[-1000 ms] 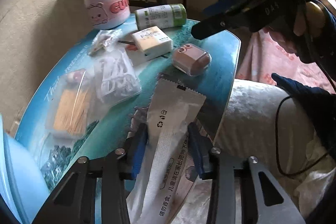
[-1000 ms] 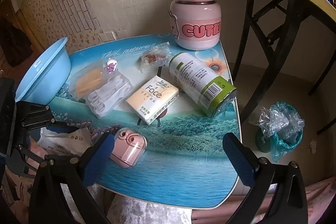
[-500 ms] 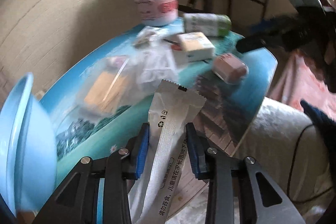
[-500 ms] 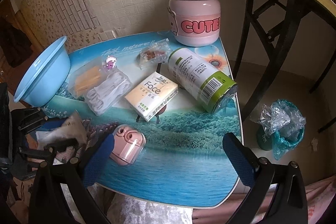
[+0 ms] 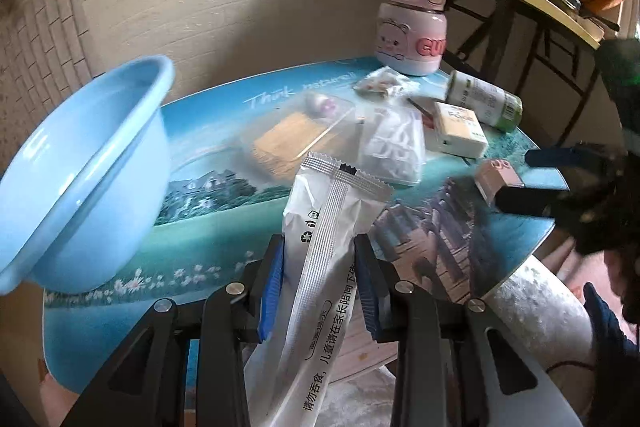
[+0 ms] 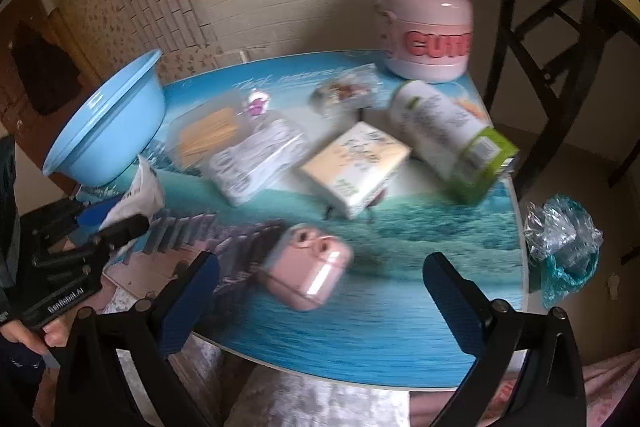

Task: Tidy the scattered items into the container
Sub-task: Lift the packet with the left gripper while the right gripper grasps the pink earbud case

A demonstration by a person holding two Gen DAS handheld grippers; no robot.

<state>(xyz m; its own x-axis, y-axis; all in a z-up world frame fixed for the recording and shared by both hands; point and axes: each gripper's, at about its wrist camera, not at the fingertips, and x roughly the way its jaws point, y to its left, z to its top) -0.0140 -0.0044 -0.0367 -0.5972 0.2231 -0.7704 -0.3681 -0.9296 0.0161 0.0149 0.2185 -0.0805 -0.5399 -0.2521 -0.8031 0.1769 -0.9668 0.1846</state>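
My left gripper point(image 5: 320, 267) is shut on a long white sachet point(image 5: 328, 227) with black print, lifted over the near table edge. The light blue basin point(image 5: 80, 163) stands at the table's left end, left of the sachet. My right gripper point(image 6: 320, 291) hangs low over a small pink case point(image 6: 306, 271); its jaws are closing, wide apart on either side of the case, pads clear of it. Further back lie a tissue pack point(image 6: 356, 163), a green-and-white can on its side point(image 6: 452, 139), a clear bag of white pieces point(image 6: 256, 159) and a bag of yellow sticks point(image 6: 208, 131).
A pink bottle point(image 6: 424, 35) lettered CUTE stands at the table's far right corner, with a small snack packet point(image 6: 348, 91) in front of it. A dark-legged side table point(image 6: 560, 39) stands to the right. A crumpled plastic bag point(image 6: 564, 247) lies on the floor.
My left gripper rolled and swung left with the sachet, bringing the blue basin into its view. My right gripper moved forward and down toward the pink case, jaws narrowing slightly.
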